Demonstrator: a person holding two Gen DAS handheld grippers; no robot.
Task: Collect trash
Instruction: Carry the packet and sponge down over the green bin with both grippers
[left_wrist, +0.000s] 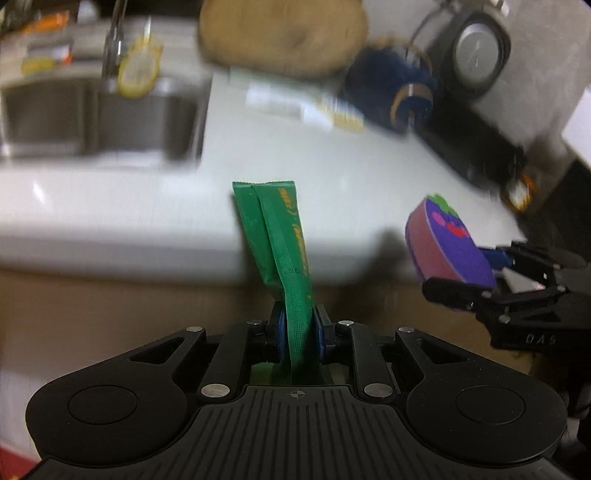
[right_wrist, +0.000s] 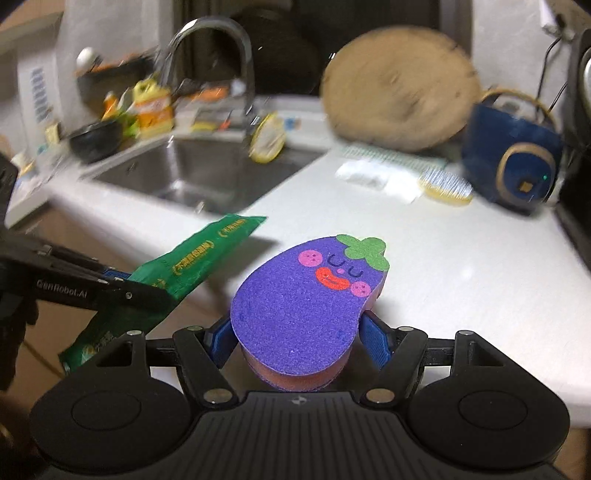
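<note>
Left claw (left_wrist: 299, 328) pinches green wrapper (left_wrist: 280, 243); right claw (right_wrist: 297, 338) clamps eggplant sponge (right_wrist: 306, 302); sink (right_wrist: 192, 173), counter (right_wrist: 443, 258) ahead.

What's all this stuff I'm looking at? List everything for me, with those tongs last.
green wrapper: one, green with yellow print, clamped in the left tongs
eggplant sponge: one, purple top, pink underside, between the right tongs' pads
countertop: one, white
sink: one, steel, set into the countertop
faucet: one, chrome, behind the sink
cutting board: one, round, tan, leaning at the back
rice cooker: one, dark blue, back right
brush: one, yellow-rimmed, beside the cooker
left tongs: black, blue pads
right tongs: black, blue pads
</note>
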